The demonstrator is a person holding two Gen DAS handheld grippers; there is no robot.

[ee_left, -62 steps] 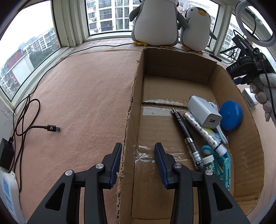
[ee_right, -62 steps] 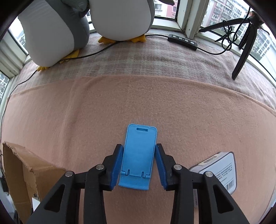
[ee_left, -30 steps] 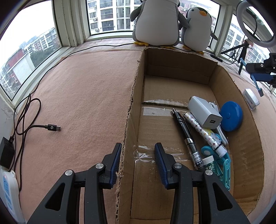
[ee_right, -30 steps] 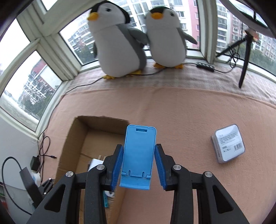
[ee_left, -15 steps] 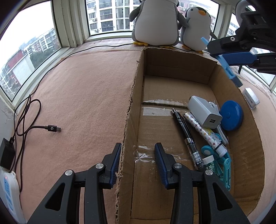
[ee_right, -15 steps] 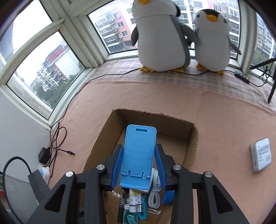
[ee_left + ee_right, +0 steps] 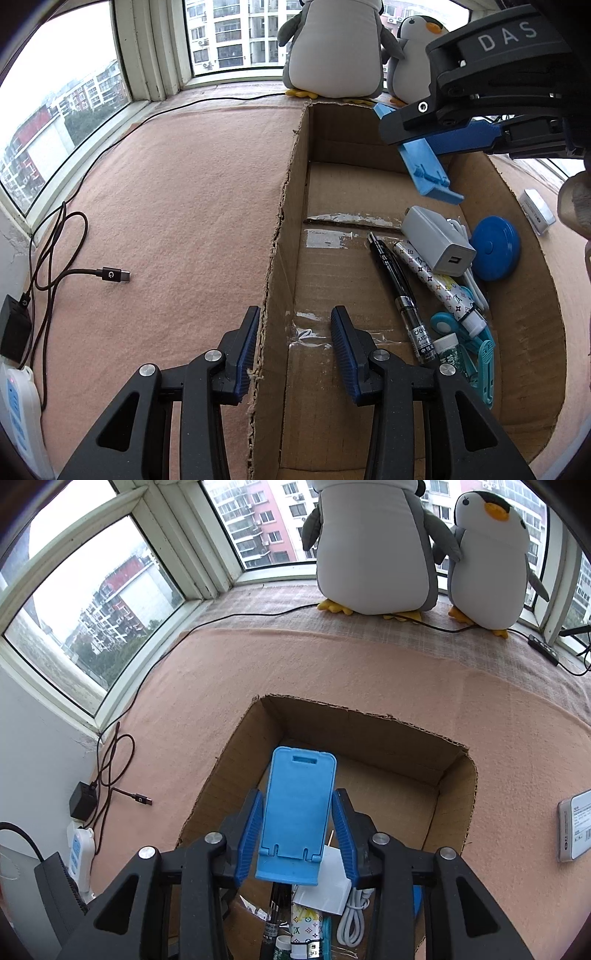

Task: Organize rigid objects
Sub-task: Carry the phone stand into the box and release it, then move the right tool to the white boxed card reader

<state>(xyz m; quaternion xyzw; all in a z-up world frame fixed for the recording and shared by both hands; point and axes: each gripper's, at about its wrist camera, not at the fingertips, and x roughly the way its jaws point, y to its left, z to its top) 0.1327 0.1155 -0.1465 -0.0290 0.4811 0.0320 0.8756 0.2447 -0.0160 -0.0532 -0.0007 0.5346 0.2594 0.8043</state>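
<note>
A torn cardboard box (image 7: 517,206) lies open on the pink blanket. In it lie a white charger (image 7: 437,240), a blue round case (image 7: 495,254), a black pen (image 7: 395,288) and a patterned tube (image 7: 432,277). My right gripper (image 7: 297,823) hovers over the box (image 7: 369,746) with a blue phone stand (image 7: 299,805) between its pads. Its jaws are opening, and the stand (image 7: 424,166) still hangs there, tilted, above the box's far end. My left gripper (image 7: 293,332) is open and straddles the box's left wall, its left pad against the cardboard.
Two plush penguins (image 7: 332,48) sit on the sill behind the box. A small white box (image 7: 576,827) lies on the blanket to the right of the cardboard box. A black USB cable (image 7: 110,275) and a white power strip (image 7: 14,413) lie at far left.
My right gripper carried the blue stand from the blanket on the right to above the box's far end and came lower. The left gripper and the box stayed put.
</note>
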